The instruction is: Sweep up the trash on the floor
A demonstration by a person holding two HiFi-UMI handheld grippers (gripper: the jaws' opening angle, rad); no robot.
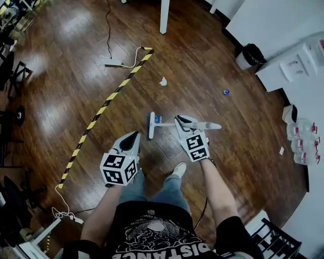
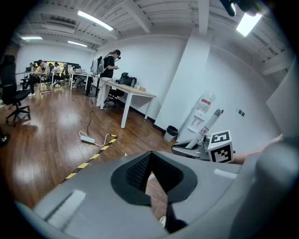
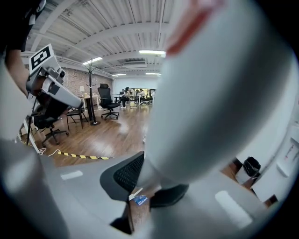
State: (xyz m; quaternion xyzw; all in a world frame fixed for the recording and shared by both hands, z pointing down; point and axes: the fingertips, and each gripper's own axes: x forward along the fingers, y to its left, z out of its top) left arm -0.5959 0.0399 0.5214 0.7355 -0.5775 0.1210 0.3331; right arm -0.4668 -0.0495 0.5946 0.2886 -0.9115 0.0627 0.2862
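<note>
A crumpled white paper scrap (image 1: 163, 81) and a small blue bit of trash (image 1: 226, 92) lie on the wooden floor ahead of me. My right gripper (image 1: 180, 120) is shut on the white broom handle (image 1: 208, 125). The broom's narrow head (image 1: 150, 125), with a blue label, rests on the floor short of the paper. In the right gripper view the handle (image 3: 210, 93) fills the space between the jaws of the right gripper (image 3: 145, 164). My left gripper (image 1: 132, 135) hangs left of the broom, shut and holding nothing. Its jaws meet at the tip (image 2: 150, 154).
A yellow-black tape line (image 1: 106, 98) runs diagonally across the floor, with a power strip and cable (image 1: 112, 62) at its far end. A white table leg (image 1: 164, 15) stands ahead. At right are a black bin (image 1: 250, 54), white cabinets (image 1: 291, 66) and bottles (image 1: 302, 136); chairs line the left edge.
</note>
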